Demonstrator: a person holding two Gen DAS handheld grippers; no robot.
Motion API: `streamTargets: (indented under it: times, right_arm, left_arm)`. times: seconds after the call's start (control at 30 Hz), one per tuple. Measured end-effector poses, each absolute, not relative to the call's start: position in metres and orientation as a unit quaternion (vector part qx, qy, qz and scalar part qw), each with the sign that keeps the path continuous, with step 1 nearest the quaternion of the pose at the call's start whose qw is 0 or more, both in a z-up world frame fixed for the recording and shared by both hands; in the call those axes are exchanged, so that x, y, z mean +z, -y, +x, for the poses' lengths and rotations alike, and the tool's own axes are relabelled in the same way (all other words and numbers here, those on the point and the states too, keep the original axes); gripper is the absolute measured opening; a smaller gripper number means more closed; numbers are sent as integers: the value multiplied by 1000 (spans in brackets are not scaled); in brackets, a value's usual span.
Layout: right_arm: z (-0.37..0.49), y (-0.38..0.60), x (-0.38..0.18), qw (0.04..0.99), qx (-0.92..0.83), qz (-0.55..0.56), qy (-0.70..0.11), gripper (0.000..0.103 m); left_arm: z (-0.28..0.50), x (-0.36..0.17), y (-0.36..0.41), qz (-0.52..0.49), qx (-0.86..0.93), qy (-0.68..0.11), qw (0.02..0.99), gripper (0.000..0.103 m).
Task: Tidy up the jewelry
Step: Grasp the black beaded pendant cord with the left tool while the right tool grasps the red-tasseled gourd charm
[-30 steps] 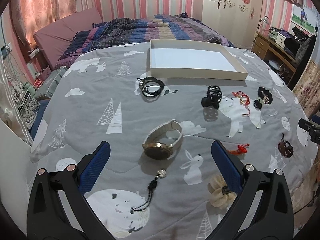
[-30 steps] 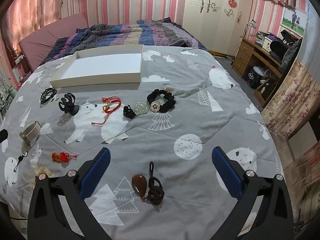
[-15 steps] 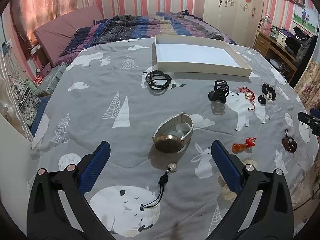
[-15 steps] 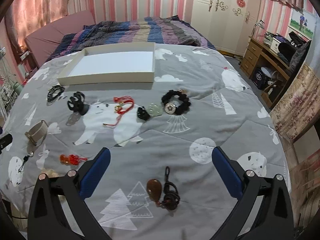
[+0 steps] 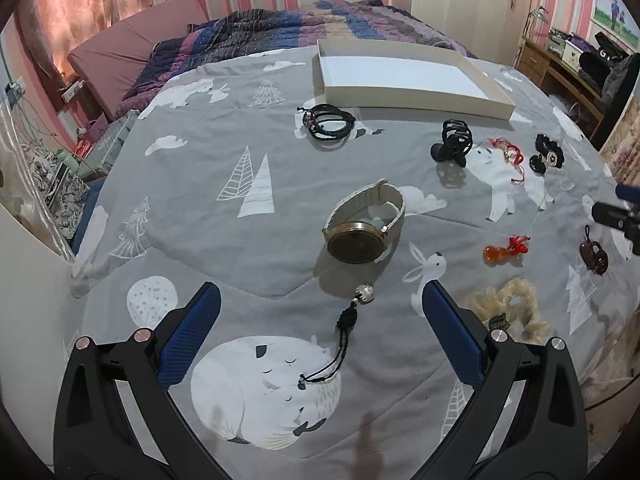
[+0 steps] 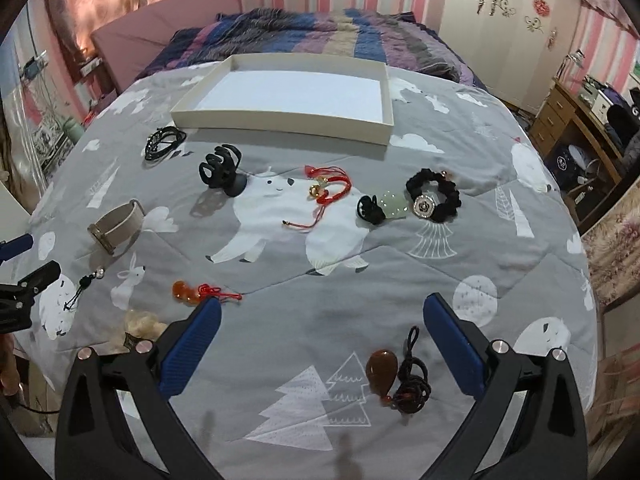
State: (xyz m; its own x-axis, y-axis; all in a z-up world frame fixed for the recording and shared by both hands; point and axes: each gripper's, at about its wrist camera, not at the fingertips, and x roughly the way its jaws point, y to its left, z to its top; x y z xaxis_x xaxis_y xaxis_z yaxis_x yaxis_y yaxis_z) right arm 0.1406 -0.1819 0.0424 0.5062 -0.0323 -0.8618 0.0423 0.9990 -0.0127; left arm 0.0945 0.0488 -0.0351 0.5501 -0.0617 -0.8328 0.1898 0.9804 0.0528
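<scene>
Jewelry lies scattered on a grey bedspread. In the left wrist view a beige-strap watch (image 5: 362, 226) sits ahead of my open left gripper (image 5: 320, 312), and a black cord charm with a silver bead (image 5: 348, 320) lies between the fingers. In the right wrist view a brown pendant on a black cord (image 6: 396, 376) lies between the fingers of my open right gripper (image 6: 322, 330). Further off are a red cord bracelet (image 6: 326, 192), a black scrunchie (image 6: 434, 196), a black hair claw (image 6: 222, 170) and a shallow white tray (image 6: 288, 94), which holds nothing.
Black cord bracelets (image 5: 328, 122), an orange charm with red tassel (image 5: 504, 252) and a cream scrunchie (image 5: 508, 306) also lie on the bedspread. A striped quilt (image 6: 320, 32) is bunched behind the tray. A wooden desk (image 6: 576, 120) stands to the right of the bed.
Both grippers have drifted slightly, so the jewelry has shifted rightward in both views. Nothing has been picked up and both stay open.
</scene>
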Motion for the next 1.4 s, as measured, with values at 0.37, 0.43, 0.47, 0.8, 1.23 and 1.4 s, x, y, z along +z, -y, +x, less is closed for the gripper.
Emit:
streamTargets:
  times: [0.37, 0.43, 0.47, 0.8, 1.23, 1.4]
  right_arm:
    - [156, 160, 36, 850, 14, -16, -527, 100]
    - [157, 156, 34, 847, 16, -27, -530, 100]
    - [158, 154, 33, 846, 17, -32, -531, 100]
    - [168, 142, 18, 827, 46, -35, -560, 77]
    - [185, 120, -9, 799, 81, -36, -595, 64]
    - [187, 110, -18, 789, 89, -51, -606, 57]
  left_arm:
    - [99, -48, -43, 96, -89, -513, 848, 99]
    - [100, -51, -40, 108, -94, -519, 842, 99]
    - [101, -53, -39, 111, -97, -523, 840, 99]
    - [112, -68, -37, 108, -117, -552, 819, 83]
    - [121, -83, -34, 112, -136, -569, 803, 61]
    - [127, -90, -32, 122, -132, -574, 799, 54]
